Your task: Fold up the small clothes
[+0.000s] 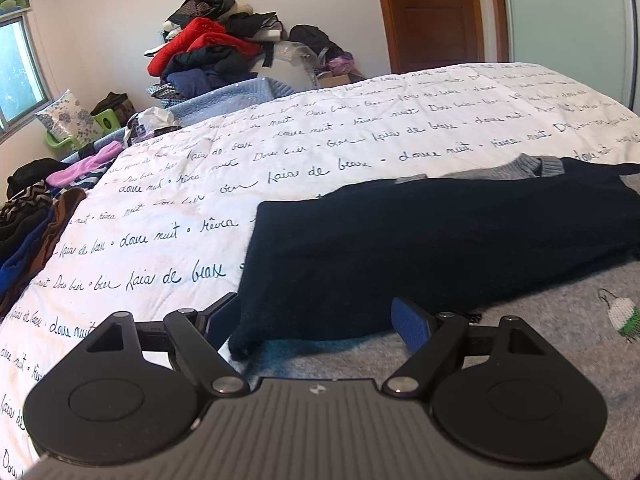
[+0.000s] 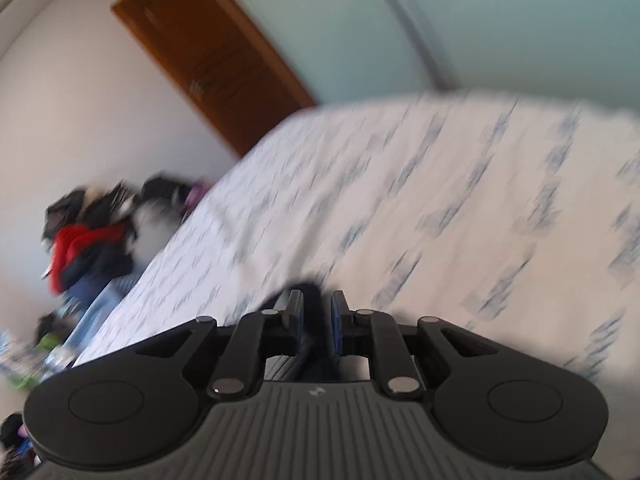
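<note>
Left gripper: spread wide, gripping nothing; low over near hem of navy sleeve.
Right gripper: nearly closed on dark cloth, probably part of same jumper; view badly blurred.
Garment: grey knit jumper flat on near right of bed, navy sleeve folded across its body, ribbed grey collar at far end.
Motif: small white-and-green knitted figure on grey front.
Progress: judged early to midway; one sleeve across, further folds left.
Bedspread: white, cursive script reading roughly "douce nuit" and "rêves".
Left edge: other clothes along bed.
Far corner: heap of garments, wooden door.
</note>
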`<action>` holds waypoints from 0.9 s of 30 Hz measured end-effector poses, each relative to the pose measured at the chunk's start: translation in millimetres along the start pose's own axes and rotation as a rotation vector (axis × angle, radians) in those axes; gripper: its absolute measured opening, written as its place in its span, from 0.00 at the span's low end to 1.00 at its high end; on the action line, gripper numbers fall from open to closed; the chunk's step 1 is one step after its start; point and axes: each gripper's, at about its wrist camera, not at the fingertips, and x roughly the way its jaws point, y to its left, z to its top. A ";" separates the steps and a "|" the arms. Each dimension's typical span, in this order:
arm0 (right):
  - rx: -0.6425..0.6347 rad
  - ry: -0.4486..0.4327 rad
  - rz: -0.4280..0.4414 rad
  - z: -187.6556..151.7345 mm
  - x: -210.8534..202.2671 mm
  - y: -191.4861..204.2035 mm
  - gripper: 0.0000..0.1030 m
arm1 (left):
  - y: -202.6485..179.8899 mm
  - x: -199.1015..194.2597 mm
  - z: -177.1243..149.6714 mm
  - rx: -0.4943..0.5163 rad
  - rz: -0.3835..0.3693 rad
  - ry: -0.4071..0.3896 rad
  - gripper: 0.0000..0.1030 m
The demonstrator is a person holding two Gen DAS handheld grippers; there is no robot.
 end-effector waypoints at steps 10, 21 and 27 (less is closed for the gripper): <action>0.170 0.237 0.280 -9.7 -3.7 -16.5 0.58 | -9.1 1.3 -1.7 0.023 -0.012 0.009 0.80; -0.144 -0.111 0.298 2.6 -55.2 35.7 0.92 | -15.3 -0.4 2.3 0.024 -0.018 -0.007 0.82; -0.226 0.241 0.211 -26.0 20.4 52.1 0.91 | -11.1 18.7 15.5 -0.035 0.009 -0.023 0.82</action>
